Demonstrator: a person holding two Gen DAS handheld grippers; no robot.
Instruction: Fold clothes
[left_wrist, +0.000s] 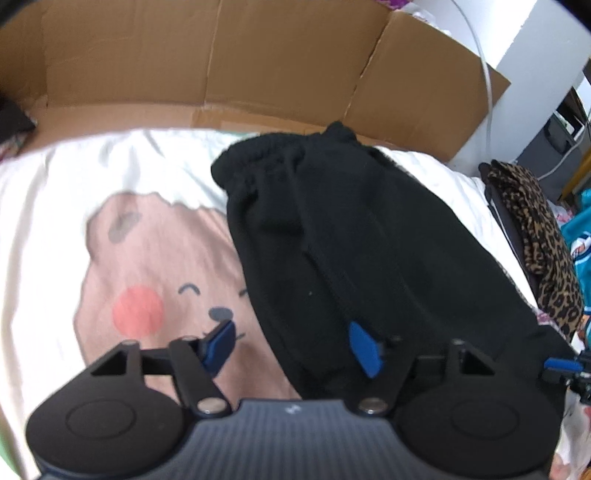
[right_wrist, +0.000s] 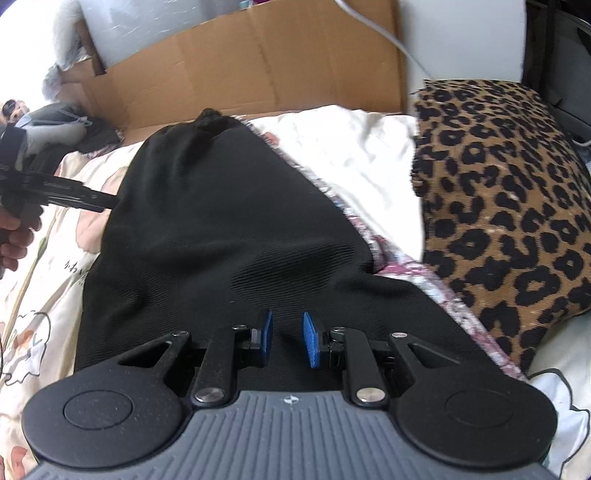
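Note:
A black garment (left_wrist: 332, 240) with a gathered elastic waistband lies flat on a white bedsheet (left_wrist: 74, 184) printed with a bear, its waistband at the far end. My left gripper (left_wrist: 291, 347) is open and straddles the garment's near left edge, one blue pad over the sheet and the other over the black cloth. The right wrist view also shows this left gripper (right_wrist: 105, 201), in a person's hand (right_wrist: 14, 229), at the garment's (right_wrist: 221, 203) left side. My right gripper (right_wrist: 289, 338) sits at the near edge, its blue pads narrowly apart with black fabric filling the gap.
A flattened cardboard sheet (left_wrist: 221, 62) stands along the far side of the bed. A leopard-print cloth (right_wrist: 498, 192) lies just right of the garment, and a floral fabric strip (right_wrist: 388, 251) peeks out beneath it. Teal clothing (left_wrist: 580, 240) is past the right edge.

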